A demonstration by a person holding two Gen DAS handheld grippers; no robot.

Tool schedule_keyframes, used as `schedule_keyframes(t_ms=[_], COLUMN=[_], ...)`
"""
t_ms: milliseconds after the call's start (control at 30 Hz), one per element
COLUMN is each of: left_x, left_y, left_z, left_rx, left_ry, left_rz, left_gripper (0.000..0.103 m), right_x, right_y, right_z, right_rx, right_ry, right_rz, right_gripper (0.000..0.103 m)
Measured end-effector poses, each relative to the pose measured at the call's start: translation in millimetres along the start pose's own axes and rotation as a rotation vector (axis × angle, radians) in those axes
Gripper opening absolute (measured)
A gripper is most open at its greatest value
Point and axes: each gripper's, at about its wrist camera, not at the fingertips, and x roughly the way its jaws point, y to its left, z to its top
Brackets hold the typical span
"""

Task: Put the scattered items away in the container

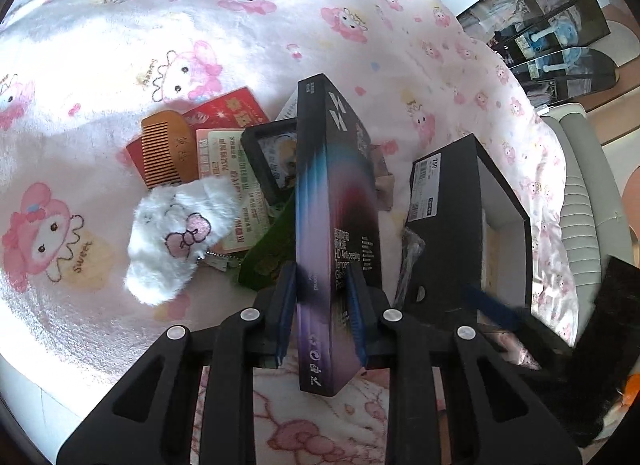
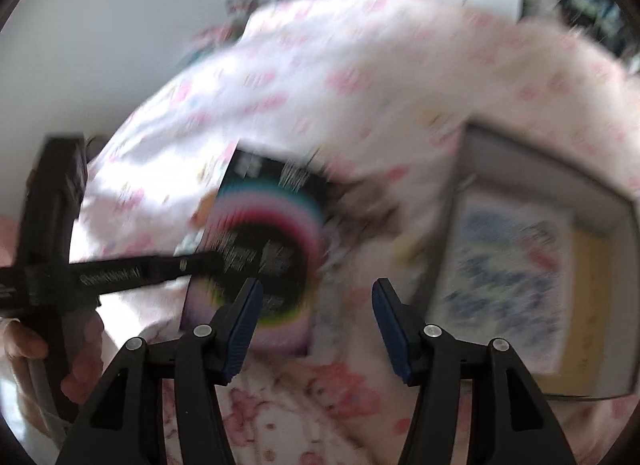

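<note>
My left gripper (image 1: pixel 322 281) is shut on a flat black and purple screen-protector box (image 1: pixel 334 205), held on edge above the bed. Left of it lie a white plush toy (image 1: pixel 180 233), a wooden comb (image 1: pixel 166 149), red and pale card packets (image 1: pixel 230 113), a green packet (image 1: pixel 272 245) and a small black frame (image 1: pixel 268 157). The black container box (image 1: pixel 472 233) stands open to the right. My right gripper (image 2: pixel 316 305) is open and empty; its view is blurred and shows the held box (image 2: pixel 260 249), the left gripper's arm (image 2: pixel 120 269) and the container (image 2: pixel 540 285) with papers inside.
A pink cartoon-print blanket (image 1: pixel 240 25) covers the bed. A white chair (image 1: pixel 580 185) and a dark glass cabinet (image 1: pixel 560 37) stand beyond the bed's right edge. A hand (image 2: pixel 80 361) holds the left gripper at the left of the right wrist view.
</note>
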Motion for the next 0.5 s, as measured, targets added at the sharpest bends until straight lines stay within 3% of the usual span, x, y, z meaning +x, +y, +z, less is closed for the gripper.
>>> schedule_keyframes(t_ms=[100,200,267,500], left_x=[2.9,3.9,6.2,28.6], left_y=[7.7,13.6,16.0,29.2], left_z=[0.6,2.8,4.7,12.9], left_rx=[-0.016,-0.033,-0.028,-0.028], left_ry=[0.004,0.005,0.001,0.062], left_rz=[-0.005,-0.015,0.017,0.017], left_gripper=[0.025,0.026,0.026,0.026], right_x=[33.5,49.3,63.0,86.0], right_y=[-4.3,1.3,-0.7,-17.8], right_z=[-1.7,0.5,1.1,6.0], right_rx=[0.036,0.004,0.025,0.127], right_ry=[0.084,0.091,0.139,0.204], right_rz=[0.07,0.042,0.046,0.184], right_gripper=[0.053,0.057,0.057,0.058])
